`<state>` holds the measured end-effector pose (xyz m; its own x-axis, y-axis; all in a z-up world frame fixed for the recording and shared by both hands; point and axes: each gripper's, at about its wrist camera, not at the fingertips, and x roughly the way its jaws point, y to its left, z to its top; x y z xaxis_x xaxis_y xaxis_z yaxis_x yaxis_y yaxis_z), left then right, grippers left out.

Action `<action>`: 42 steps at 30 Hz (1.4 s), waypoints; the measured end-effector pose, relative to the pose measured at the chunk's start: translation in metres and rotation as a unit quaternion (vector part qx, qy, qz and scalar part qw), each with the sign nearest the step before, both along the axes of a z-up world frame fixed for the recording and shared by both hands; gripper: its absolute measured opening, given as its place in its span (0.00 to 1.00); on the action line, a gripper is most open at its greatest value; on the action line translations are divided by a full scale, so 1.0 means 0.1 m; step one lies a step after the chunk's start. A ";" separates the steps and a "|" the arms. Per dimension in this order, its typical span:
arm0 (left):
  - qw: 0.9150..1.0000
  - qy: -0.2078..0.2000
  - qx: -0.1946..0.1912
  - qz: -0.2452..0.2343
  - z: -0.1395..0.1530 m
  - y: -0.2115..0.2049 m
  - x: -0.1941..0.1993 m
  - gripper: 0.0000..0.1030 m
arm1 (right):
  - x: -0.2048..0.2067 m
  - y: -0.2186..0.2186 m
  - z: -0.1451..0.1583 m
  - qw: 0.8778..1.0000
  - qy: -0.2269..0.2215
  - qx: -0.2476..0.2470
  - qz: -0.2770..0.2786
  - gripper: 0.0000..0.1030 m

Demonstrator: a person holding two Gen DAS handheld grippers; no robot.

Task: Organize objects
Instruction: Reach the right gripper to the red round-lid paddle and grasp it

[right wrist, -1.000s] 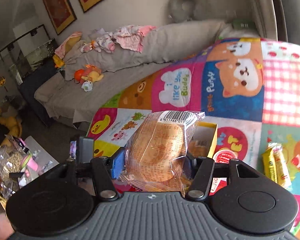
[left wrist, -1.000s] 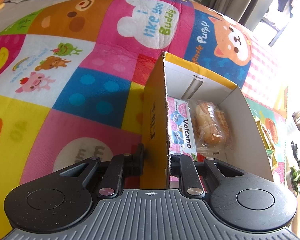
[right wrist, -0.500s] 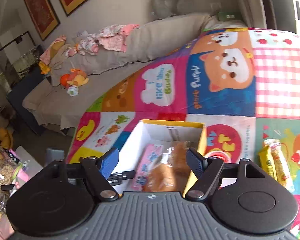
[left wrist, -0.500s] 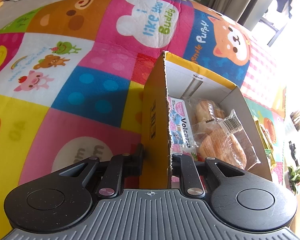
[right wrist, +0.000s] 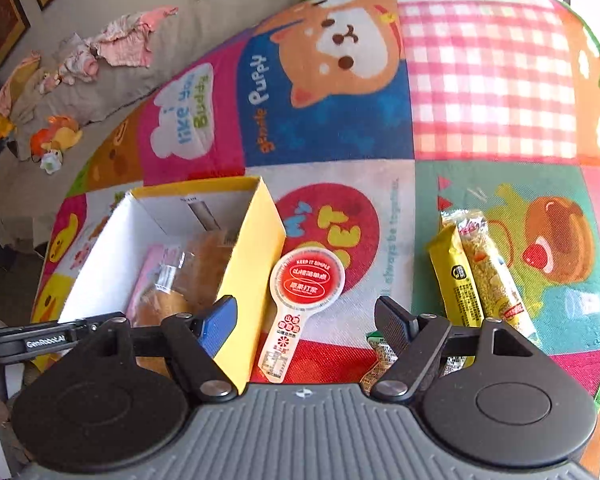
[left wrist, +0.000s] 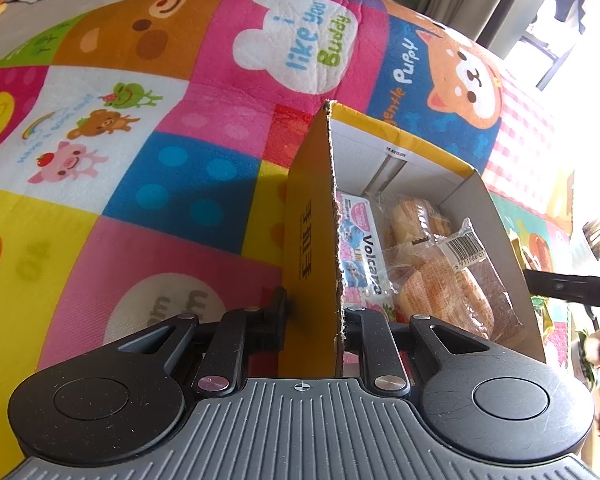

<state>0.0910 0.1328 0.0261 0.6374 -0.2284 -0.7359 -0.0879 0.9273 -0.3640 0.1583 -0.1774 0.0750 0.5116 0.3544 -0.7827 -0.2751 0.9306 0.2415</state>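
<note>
Left gripper (left wrist: 314,312) pinches the near wall of the yellow box (left wrist: 312,240). Right gripper (right wrist: 306,320) is spread wide and empty above the spoon-shaped packet (right wrist: 300,300) on the mat (right wrist: 488,80). Bread bags (left wrist: 440,276) lie inside the box; two snack bars (right wrist: 476,272) lie well right of it.

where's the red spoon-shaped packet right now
In the right wrist view, the red spoon-shaped packet lies flat on the mat, just right of the yellow box, ahead of the open right gripper.

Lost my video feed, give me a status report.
Left gripper clamped on yellow box wall. Right gripper open, empty, over red paddle-shaped packet. Bread packs boxed. Nothing blocking.
</note>
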 end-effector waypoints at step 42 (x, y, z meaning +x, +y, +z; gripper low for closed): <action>1.000 0.010 -0.002 0.007 -0.02 0.01 0.02 0.20 | 0.33 0.08 -0.47 0.997 0.047 0.045 0.050 0.43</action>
